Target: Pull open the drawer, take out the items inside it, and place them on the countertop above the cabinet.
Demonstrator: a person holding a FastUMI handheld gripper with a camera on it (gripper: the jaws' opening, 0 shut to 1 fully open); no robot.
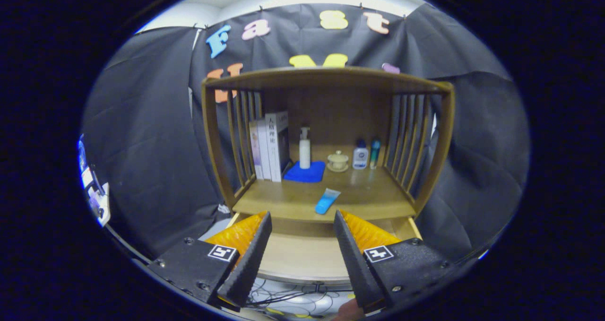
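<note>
books (270, 146): standing at the left of the cabinet's countertop, up against the slatted side. There's print on the spines but it's too small for me to make out.
blue cloth (305, 172): lying flat just right of the books, with a white pump bottle (305, 148) at its back edge.
blue tube (327, 201): lying near the front edge of the countertop (283, 200), just beyond the fingertips. Looks like an item that's been set out of the drawer, though that's only my guess.
lidded cup (338, 160): on a saucer at the back, middle-right.
small bottles (366, 154): two, side by side further right; labels not readable.
drawer (302, 257): pulled open below the countertop, its pale floor showing between the fingers. I can't see anything left in it from here.
hand-held gripper (302, 226): released, fingers spread wide with nothing between them, hanging over the open drawer.
tip: I'd tilt down and check the drawer's corners before calling it done, and keep clear of the tube.
markers: square black-and-white tags on both fingers, no brand text.
</note>
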